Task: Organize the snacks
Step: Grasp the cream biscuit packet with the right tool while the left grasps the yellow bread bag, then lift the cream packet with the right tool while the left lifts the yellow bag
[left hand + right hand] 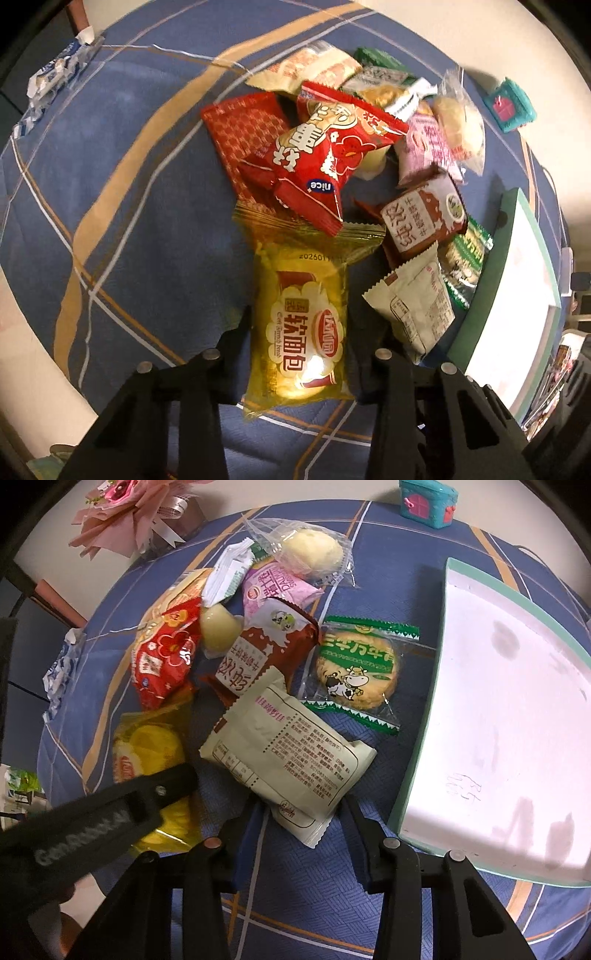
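A pile of snack packets lies on a blue plaid cloth (129, 155). My left gripper (301, 328) is open, its fingers on both sides of a yellow soft-bread packet (301, 325), which also shows in the right wrist view (147, 746). My right gripper (299, 808) is open around the near end of a cream-white packet (288, 746), seen in the left view too (417, 306). Beyond lie a red packet (317, 155), a brown milk packet (266, 653) and a green cookie packet (354, 668). The left gripper's body (92, 812) crosses the right view.
A white tray with a teal rim (498, 720) lies right of the pile. A small teal toy box (428, 502) stands at the far edge. A pink bouquet (125, 513) sits far left. A crumpled blue-white wrapper (55, 81) lies at the cloth's far left.
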